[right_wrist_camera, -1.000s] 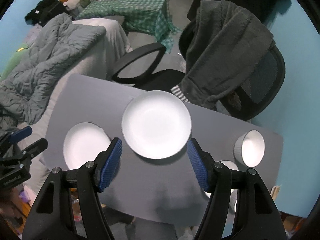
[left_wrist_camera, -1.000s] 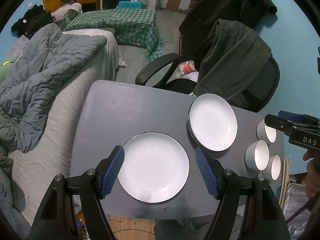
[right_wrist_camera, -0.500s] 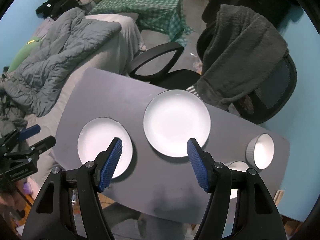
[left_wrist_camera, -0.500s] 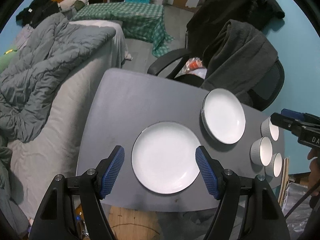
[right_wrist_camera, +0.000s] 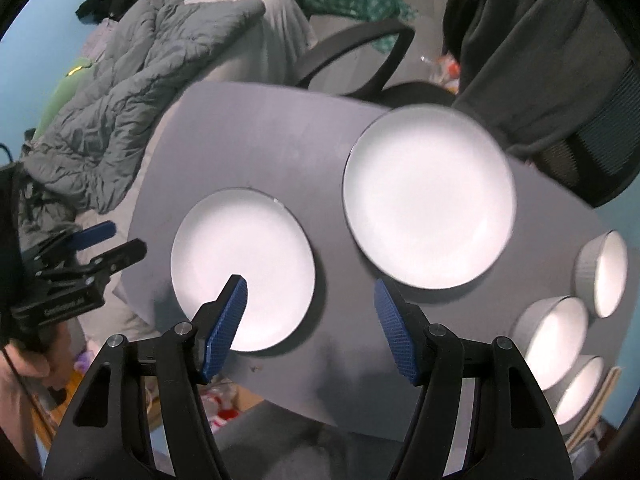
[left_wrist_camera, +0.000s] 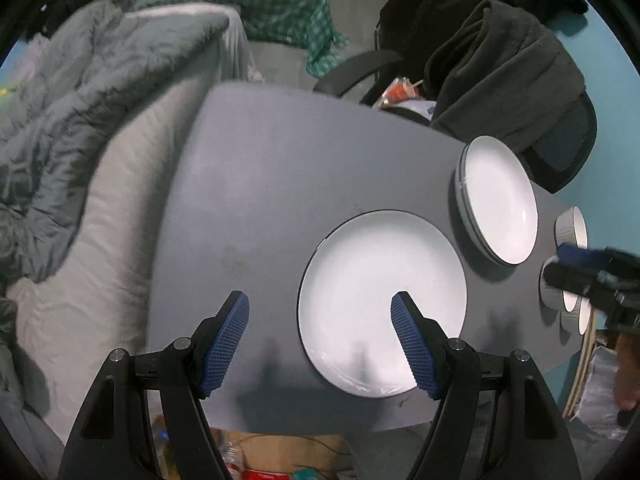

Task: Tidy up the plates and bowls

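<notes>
Both grippers gape wide and empty; the round white black-rimmed plate (left_wrist_camera: 382,304) lies at two o'clock of the nearer left gripper (left_wrist_camera: 320,338).

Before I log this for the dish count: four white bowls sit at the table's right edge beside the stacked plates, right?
Not four: the right wrist view shows three white bowls at the table's right edge, beside the stacked plates. The rest is right.
</notes>
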